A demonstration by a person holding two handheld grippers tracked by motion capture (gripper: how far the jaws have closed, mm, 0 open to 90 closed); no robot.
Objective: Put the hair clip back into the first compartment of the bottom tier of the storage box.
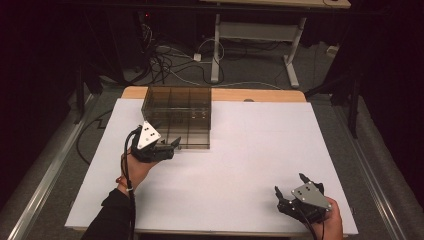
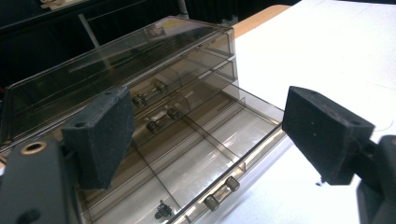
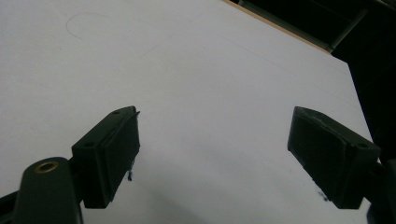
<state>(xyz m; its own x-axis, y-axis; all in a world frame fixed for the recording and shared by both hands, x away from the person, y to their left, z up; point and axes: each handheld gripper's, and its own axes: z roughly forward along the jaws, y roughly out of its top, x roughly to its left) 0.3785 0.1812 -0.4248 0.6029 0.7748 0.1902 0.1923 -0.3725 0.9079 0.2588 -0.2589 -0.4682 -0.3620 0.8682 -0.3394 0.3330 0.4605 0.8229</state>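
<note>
The white-topped table (image 1: 240,150) carries a smoky transparent plastic drawer cabinet (image 1: 177,107) at its far left; the cabinet's lowest drawer (image 2: 196,163) stands pulled out toward the person, with a small dark clip-like object (image 2: 162,210) just behind its front wall; the left tool (image 1: 167,147), jaws wide apart, hovers just before that front; descend straight over the object, then close gently; the right tool (image 1: 292,186), also spread and empty, waits well right of the cabinet.

1 drawer box (image 1: 177,107), 3 drawers, 2 grippers.
</note>
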